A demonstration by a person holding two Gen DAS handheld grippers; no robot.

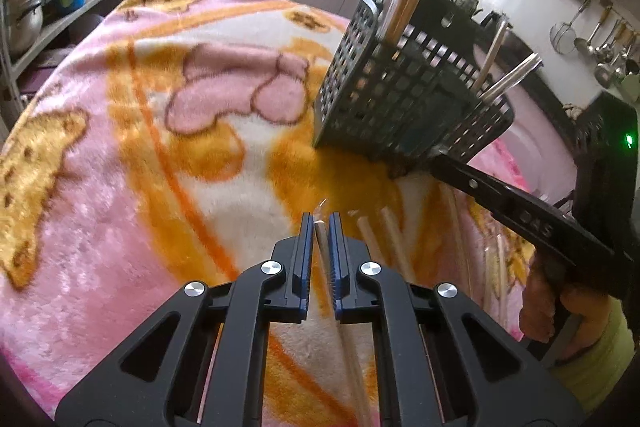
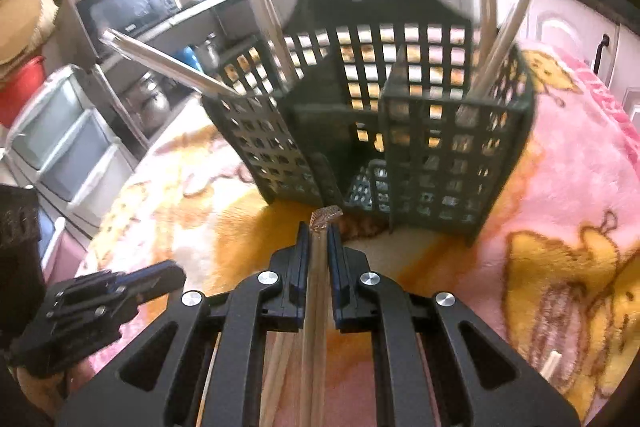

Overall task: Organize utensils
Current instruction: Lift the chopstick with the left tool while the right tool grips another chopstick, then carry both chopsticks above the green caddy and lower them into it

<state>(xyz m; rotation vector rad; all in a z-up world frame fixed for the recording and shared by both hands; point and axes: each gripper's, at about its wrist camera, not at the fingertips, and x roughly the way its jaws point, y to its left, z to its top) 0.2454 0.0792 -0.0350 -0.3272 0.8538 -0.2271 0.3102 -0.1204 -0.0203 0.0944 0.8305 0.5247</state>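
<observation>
Chopsticks: wrapped pair (image 2: 316, 291) clamped between right gripper (image 2: 318, 235) pads, wrapper tip poking past fingertips, just short of dark lattice caddy (image 2: 432, 147). Left gripper (image 1: 321, 227) closed on single pale stick (image 1: 322, 243). Caddy upright on pink-orange blanket (image 1: 120, 147), utensils standing inside. Loose sticks (image 1: 384, 239) on blanket beside left gripper.

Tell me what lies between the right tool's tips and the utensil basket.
Only bare blanket, seen in the right wrist view, between the right tool and the basket.
</observation>
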